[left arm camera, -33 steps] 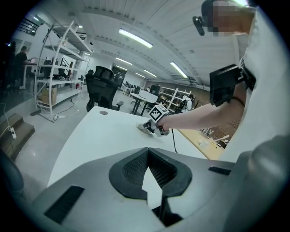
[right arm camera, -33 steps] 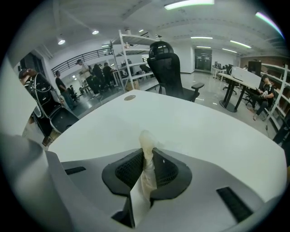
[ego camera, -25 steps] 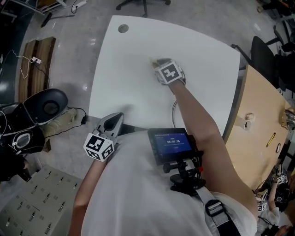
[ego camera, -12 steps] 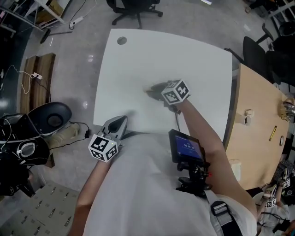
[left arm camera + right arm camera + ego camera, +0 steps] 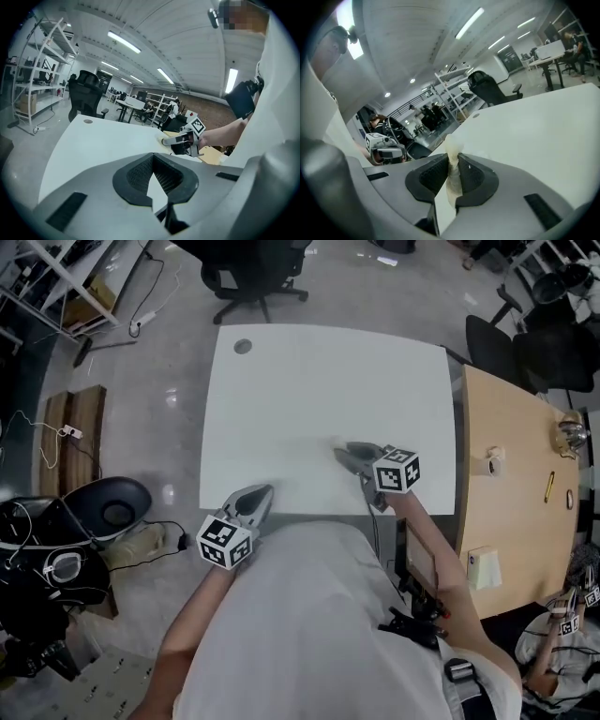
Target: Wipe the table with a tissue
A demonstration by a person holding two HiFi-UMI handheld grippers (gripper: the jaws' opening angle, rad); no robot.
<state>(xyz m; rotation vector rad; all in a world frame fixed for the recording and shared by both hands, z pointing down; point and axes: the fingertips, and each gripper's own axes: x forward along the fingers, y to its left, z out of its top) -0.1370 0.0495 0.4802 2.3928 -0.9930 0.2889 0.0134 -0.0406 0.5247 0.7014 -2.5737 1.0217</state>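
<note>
The white table [image 5: 319, 381] fills the middle of the head view. My right gripper [image 5: 342, 452] lies low over its near right part, jaws pointing left, shut on a crumpled pale tissue [image 5: 451, 154] that sticks out past the pads and rests against the tabletop [image 5: 534, 122]. The tissue [image 5: 164, 139] also shows at that gripper's tip in the left gripper view. My left gripper [image 5: 264, 491] hovers at the table's near edge, off to the left of the right one. Its pads [image 5: 136, 173] meet at the tip with nothing between them.
A wooden desk [image 5: 516, 474] with small items butts against the table's right side. A black office chair [image 5: 253, 277] stands beyond the far edge. A round cable hole [image 5: 243, 347] sits in the far left corner. Dark gear [image 5: 103, 507] lies on the floor at left.
My right gripper has dragged the tissue from the table's middle back toward the near right edge. The left gripper has stayed by the near edge.
</note>
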